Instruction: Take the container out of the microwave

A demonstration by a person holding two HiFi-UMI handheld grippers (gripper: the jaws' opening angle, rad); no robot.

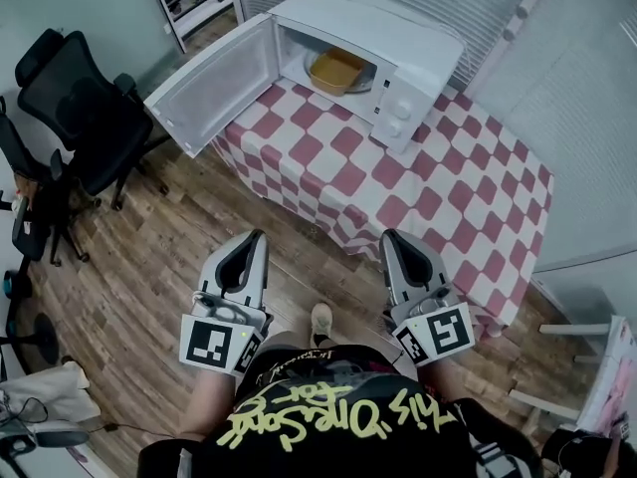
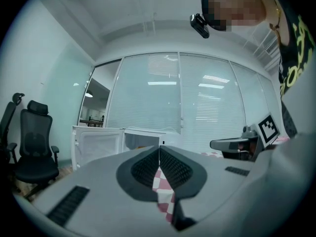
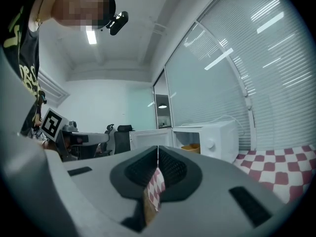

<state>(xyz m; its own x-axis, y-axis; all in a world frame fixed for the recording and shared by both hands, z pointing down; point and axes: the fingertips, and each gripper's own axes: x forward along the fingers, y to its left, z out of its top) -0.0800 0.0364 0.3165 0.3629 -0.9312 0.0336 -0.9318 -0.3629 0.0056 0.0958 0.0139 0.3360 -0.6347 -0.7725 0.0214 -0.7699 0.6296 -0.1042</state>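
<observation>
Where the door (image 1: pixel 214 86) of the white microwave (image 1: pixel 418 43) stands swung wide to the left, the container (image 1: pixel 336 71) sits inside the lit cavity, toward its middle. It is a shallow, open-topped tub of yellow-orange colour with rounded corners and a thin raised rim. From the right gripper view only a sliver of its amber side (image 3: pixel 191 147) shows through the opening. Nothing touches it. Both grippers are well apart from it, out over the floor in front of the table. The left gripper (image 1: pixel 257 237) has its jaws pressed together with nothing between them, and the right gripper (image 1: pixel 390 235) is likewise closed and empty. Each points level toward the table. The microwave stands at the far left corner of the table (image 1: pixel 518 297), angled, its two round knobs (image 1: pixel 396 119) on the panel right of the opening. A red-and-white checked cloth (image 1: pixel 398 187) covers the tabletop and hangs over its near edge. Below is a floor (image 1: pixel 149 267) of wood-look planks, where the toe of the person's shoe (image 1: pixel 320 319) shows between the grippers. A black office chair (image 1: pixel 75 108) stands at the left, near the open door. Behind the table runs a glass wall (image 2: pixel 197 98) fitted with pale horizontal blinds (image 3: pixel 276 68), and the other walls are a light grey-green.
</observation>
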